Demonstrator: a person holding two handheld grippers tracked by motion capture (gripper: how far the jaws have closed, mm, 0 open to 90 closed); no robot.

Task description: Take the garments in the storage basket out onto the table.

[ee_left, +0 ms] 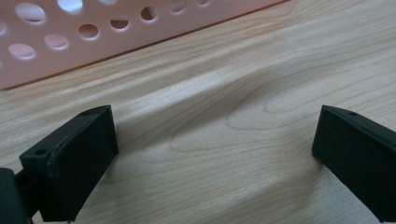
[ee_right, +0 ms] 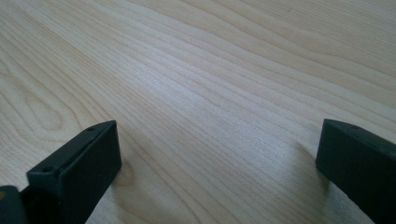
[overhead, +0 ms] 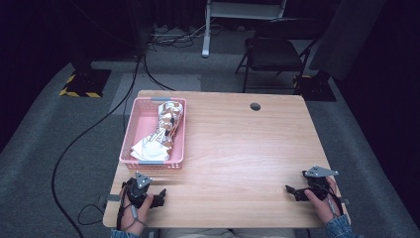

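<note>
Left tool point(overhead: 159, 197): rests low on the desk point(overhead: 237, 163) at the near left corner, just inside the near edge, held by the person's left hand point(overhead: 134, 206). Jaws stand wide apart with bare wood between them and nothing gripped; the left gripper view point(ee_left: 215, 158) shows the same wide gap.

Pink basket point(overhead: 133, 134): stands on the far left part of the desk, just beyond the left tool, its left wall close to the desk's left edge. Its near wall, pierced with round holes, shows in the left gripper view point(ee_left: 93, 37) a short way ahead of the jaws, apart from them.

Basket contents: a shiny foil-wrapped bundle point(overhead: 167, 124) lies lengthwise along the basket's right side, reaching from the far wall toward the near end. Something white and crumpled point(overhead: 146, 148) lies at the near end, touching the foil; whether it is paper or cloth cannot be told.

Open room: the middle and right of the desk are bare wood from near edge to far edge. A round cable hole point(overhead: 255, 106) sits near the far edge.

Right tool point(overhead: 291, 191): rests at the near right corner, close to the right edge, held by the right hand point(overhead: 322, 198). Jaws wide apart over bare wood, gripping nothing, as the right gripper view point(ee_right: 217, 163) confirms. It lies well apart from the basket.
</note>
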